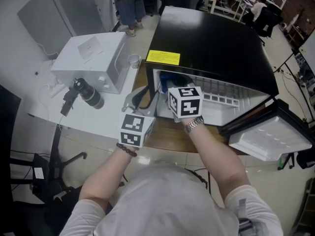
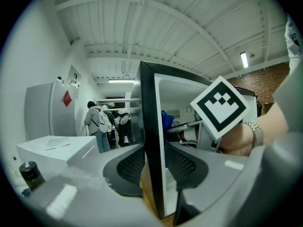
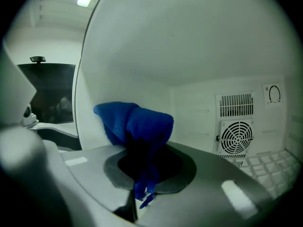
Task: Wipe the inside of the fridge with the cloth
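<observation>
The right claw (image 3: 149, 161) is narrow and clamped on the blue cloth (image 3: 136, 122). Most of the cloth bunches up just ahead of and above its pads, and a thin tail hangs down between the jaws on the near side. This claw reaches inside the open fridge (image 1: 211, 38). The white inner side wall stands close to the left of the claw and cloth, though contact between cloth and wall cannot be made out. Farther ahead of the claw and to its right is the round fan grille (image 3: 237, 136) on the back wall, with the wire shelf (image 3: 271, 163) low on the right.

The left claw (image 2: 155, 162) is part-way closed on the fridge's front side wall (image 2: 150, 122). That black-edged panel stands upright between its jaws, with one pad against each face. The right claw's marker cube (image 2: 218, 107) sits just to its right, and the cloth lies beyond the wall.
</observation>
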A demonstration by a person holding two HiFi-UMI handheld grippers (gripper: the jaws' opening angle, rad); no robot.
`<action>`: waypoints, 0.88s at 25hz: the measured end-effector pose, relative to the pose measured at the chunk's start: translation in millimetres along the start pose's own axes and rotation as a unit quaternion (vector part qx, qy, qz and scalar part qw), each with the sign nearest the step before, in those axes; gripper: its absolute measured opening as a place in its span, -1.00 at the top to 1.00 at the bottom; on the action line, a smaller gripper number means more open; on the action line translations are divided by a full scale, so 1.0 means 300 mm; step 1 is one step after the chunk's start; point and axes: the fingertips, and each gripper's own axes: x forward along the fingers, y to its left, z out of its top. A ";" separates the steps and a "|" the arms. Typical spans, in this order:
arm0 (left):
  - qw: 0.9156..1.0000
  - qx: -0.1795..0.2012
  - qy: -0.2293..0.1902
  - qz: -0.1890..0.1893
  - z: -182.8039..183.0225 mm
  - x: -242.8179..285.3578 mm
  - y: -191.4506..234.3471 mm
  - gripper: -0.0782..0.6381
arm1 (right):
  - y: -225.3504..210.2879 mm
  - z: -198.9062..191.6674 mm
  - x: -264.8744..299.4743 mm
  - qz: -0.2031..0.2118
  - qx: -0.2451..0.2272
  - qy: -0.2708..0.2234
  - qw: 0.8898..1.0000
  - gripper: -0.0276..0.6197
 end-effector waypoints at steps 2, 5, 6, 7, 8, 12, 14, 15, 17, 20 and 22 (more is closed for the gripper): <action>1.000 0.001 -0.001 0.000 0.001 0.000 0.001 0.42 | -0.012 0.006 0.015 -0.004 0.002 -0.005 1.000 0.79; 1.000 0.002 -0.002 0.000 0.005 0.003 0.003 0.42 | -0.032 0.015 0.036 -0.014 0.005 -0.013 1.000 0.79; 1.000 0.003 -0.002 0.001 0.005 0.004 0.003 0.42 | -0.039 0.016 0.042 -0.018 0.006 -0.015 1.000 0.79; 1.000 0.004 -0.002 0.001 0.005 0.005 0.004 0.42 | -0.045 0.017 0.048 -0.022 0.008 -0.018 1.000 0.79; 1.000 0.005 -0.002 0.001 0.005 0.005 0.004 0.42 | -0.051 0.018 0.055 -0.026 0.010 -0.020 0.999 0.79; 1.000 0.010 0.000 -0.001 0.003 0.005 0.002 0.42 | -0.076 0.022 0.079 -0.040 0.013 -0.024 0.999 0.79; 1.000 0.011 0.000 -0.003 0.004 0.007 0.000 0.41 | -0.090 0.025 0.087 -0.047 0.013 -0.022 0.999 0.79; 1.000 0.011 0.000 -0.003 0.004 0.008 0.000 0.41 | -0.095 0.025 0.091 -0.049 0.013 -0.021 0.998 0.79; 1.000 0.010 -0.001 -0.002 0.004 0.007 0.002 0.41 | -0.099 0.028 0.101 -0.050 0.011 -0.022 0.998 0.79; 1.000 0.010 -0.001 -0.002 0.004 0.010 0.004 0.40 | -0.109 0.034 0.119 -0.053 0.006 -0.024 0.998 0.79; 1.000 0.010 0.000 -0.002 0.003 0.011 0.003 0.40 | -0.125 0.024 0.127 -0.062 0.009 -0.017 0.998 0.79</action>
